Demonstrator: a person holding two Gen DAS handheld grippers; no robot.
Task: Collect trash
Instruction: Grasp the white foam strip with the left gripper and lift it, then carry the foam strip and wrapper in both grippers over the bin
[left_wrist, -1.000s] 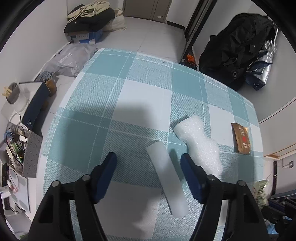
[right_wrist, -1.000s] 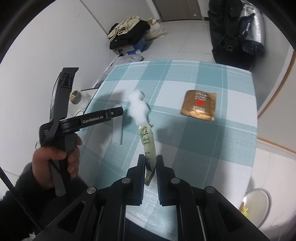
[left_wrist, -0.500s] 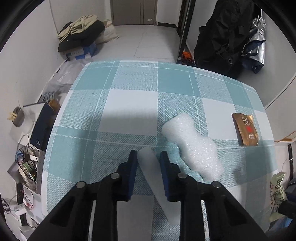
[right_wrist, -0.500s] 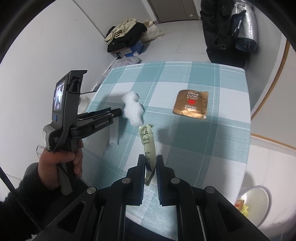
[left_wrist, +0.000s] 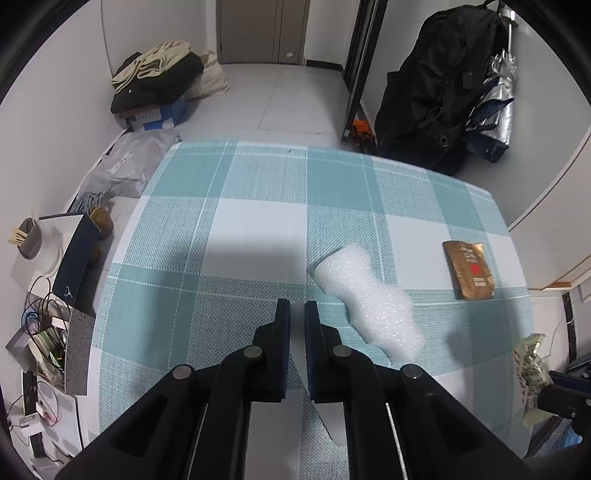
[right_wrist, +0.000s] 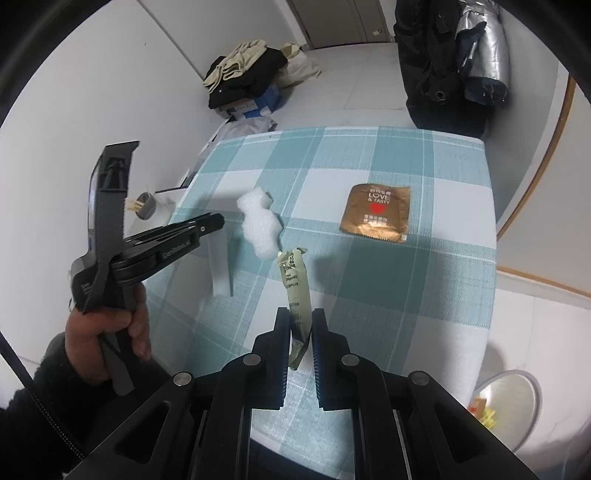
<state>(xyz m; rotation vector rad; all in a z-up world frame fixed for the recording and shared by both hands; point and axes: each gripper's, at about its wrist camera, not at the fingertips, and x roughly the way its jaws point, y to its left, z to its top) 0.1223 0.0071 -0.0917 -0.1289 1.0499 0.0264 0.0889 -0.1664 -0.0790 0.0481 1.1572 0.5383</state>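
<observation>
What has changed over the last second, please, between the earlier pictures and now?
The left gripper closed its fingers from wide open onto the white foam strip and now pinches it. The right gripper still holds the green wrapper; the bubble wrap and brown sachet lie unmoved.

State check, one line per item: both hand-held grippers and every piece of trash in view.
Left hand-held gripper: shut on the white foam strip.
Right hand-held gripper: shut on the green wrapper, held off the table.
Bubble wrap: loose on the tablecloth.
Gold packet: lying flat, untouched.
</observation>
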